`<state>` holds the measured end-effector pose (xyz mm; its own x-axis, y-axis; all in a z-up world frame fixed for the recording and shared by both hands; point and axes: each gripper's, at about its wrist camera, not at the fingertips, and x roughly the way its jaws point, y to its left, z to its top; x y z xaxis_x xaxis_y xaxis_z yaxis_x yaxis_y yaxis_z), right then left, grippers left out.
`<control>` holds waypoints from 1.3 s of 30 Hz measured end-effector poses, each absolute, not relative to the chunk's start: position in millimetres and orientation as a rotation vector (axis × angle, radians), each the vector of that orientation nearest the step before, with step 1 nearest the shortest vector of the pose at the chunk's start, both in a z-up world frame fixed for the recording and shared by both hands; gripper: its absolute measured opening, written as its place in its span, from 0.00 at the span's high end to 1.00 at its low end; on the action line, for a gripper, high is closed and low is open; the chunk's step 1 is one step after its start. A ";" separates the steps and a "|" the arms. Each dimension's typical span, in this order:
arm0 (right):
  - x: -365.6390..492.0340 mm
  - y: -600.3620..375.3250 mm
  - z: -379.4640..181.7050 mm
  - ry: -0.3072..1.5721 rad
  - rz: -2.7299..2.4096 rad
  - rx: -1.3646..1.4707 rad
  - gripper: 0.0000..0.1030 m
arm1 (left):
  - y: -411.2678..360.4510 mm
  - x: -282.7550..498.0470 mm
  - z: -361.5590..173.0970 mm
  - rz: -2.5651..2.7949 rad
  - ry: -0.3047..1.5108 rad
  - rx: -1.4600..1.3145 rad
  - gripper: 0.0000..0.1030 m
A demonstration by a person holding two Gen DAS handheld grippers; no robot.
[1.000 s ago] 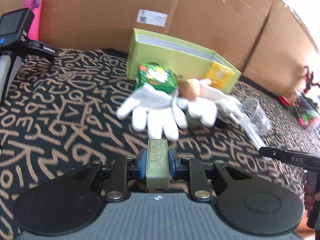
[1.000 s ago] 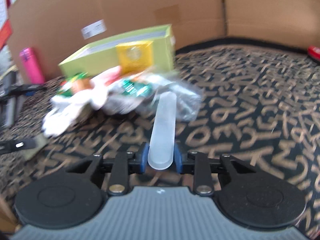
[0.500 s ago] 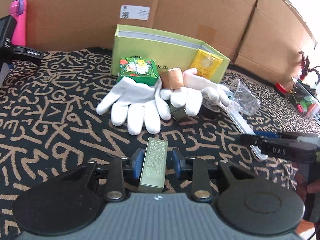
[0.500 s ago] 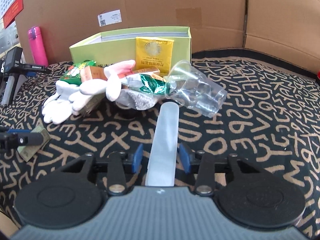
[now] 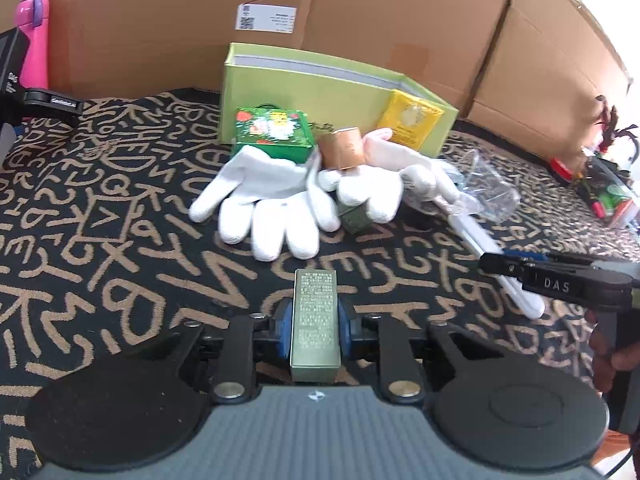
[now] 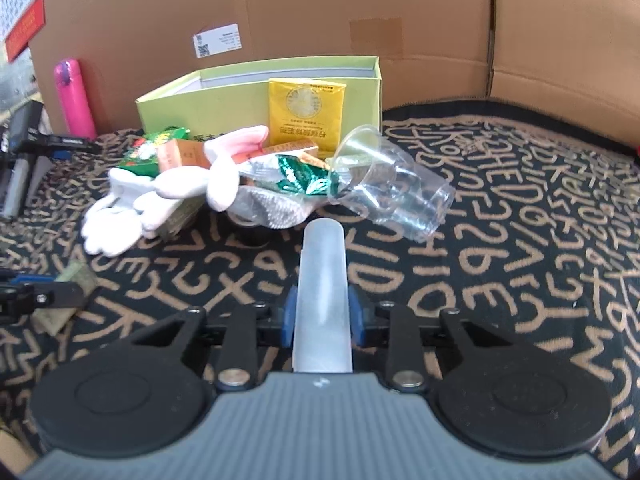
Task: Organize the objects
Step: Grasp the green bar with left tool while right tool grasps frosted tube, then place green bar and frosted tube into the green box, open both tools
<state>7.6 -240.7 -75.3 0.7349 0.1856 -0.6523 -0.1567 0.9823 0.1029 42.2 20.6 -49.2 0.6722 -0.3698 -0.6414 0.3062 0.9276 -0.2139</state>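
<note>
We work between tall cardboard walls (image 5: 400, 12) on a counter (image 5: 100, 240) covered by a black cloth with tan letters. Toward the back stands the open green box (image 6: 240, 96), which we judge to be where the loose things belong. A yellow packet (image 6: 306, 114) leans on its front wall. Before the box lies the heap: two white gloves (image 5: 264, 204), a crushed clear cup (image 6: 392, 192) tipped on its side, a green printed carton (image 5: 272, 130), a small copper-coloured box (image 5: 344, 148) resting on one glove, and a green foil wrapper (image 6: 300, 176) beside the cup. Our left tool (image 5: 314, 330) is pinching a slim olive-gold box (image 5: 315, 320); its jaws have just been closing, and the blue pads press both long sides. Our right tool (image 6: 322, 316) is pinching a frosted white tube (image 6: 323, 292) that points toward the heap; its jaws have likewise just been closing on it. Both held things sit near the front of the counter, well short of the green box. We judge the step in hand to be the pickup of two items at once, with the grips freshly set. The next move calls for lifting both clear of the cloth, carrying them over the heap without snagging the gloves or cup, and lowering them inside the box before letting go.
</note>
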 end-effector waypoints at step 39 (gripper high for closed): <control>243.0 -217.5 5.5 0.602 0.341 -0.114 0.74 | -78.1 279.7 46.4 -0.412 0.531 -0.172 0.78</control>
<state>243.0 -217.5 5.5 0.7705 0.2809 -0.5723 -0.3465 0.9380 -0.0060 279.7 -78.1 46.4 0.7829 -0.4239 -0.4555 0.3362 0.9042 -0.2636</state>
